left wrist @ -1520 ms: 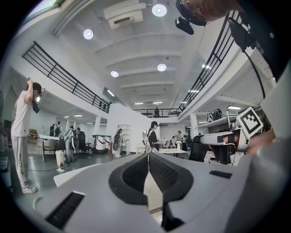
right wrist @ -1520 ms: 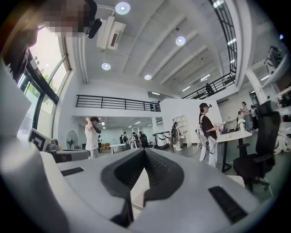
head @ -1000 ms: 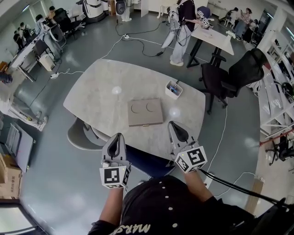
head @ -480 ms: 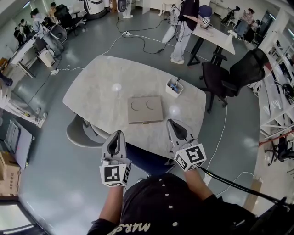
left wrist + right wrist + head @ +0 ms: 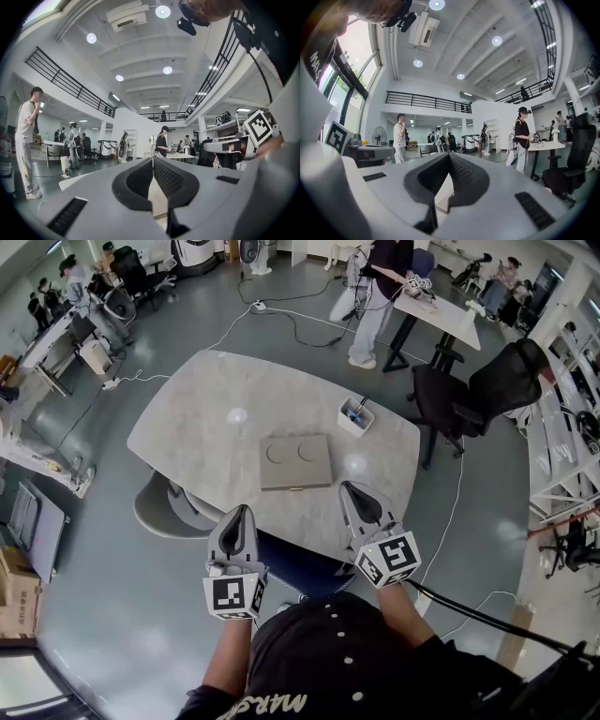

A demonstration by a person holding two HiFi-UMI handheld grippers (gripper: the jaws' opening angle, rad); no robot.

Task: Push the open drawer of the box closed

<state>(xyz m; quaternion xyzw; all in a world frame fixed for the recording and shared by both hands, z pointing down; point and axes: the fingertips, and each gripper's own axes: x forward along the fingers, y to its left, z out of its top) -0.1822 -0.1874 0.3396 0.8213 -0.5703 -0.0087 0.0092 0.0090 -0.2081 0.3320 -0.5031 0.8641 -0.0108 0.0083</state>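
Observation:
A flat beige box (image 5: 296, 462) with two round marks on its lid lies on the grey table (image 5: 206, 409). I see no drawer standing out from its near edge. My left gripper (image 5: 244, 511) is shut and empty, held off the table's near edge, left of the box. My right gripper (image 5: 349, 487) is also shut and empty, its tip over the table's near edge just right of the box's front corner. In the left gripper view the shut jaws (image 5: 152, 160) point level across the room. The right gripper view shows the same, its jaws (image 5: 450, 155) closed on nothing.
A small white pen holder (image 5: 354, 417) stands behind the box to the right. A black office chair (image 5: 469, 399) is at the table's right end, and another seat (image 5: 164, 512) is tucked under its left side. Cables run over the floor. People stand at a far desk (image 5: 431, 310).
Both grippers have stayed where they were, shut. Only the head view has shifted slightly, and people in the background have moved.

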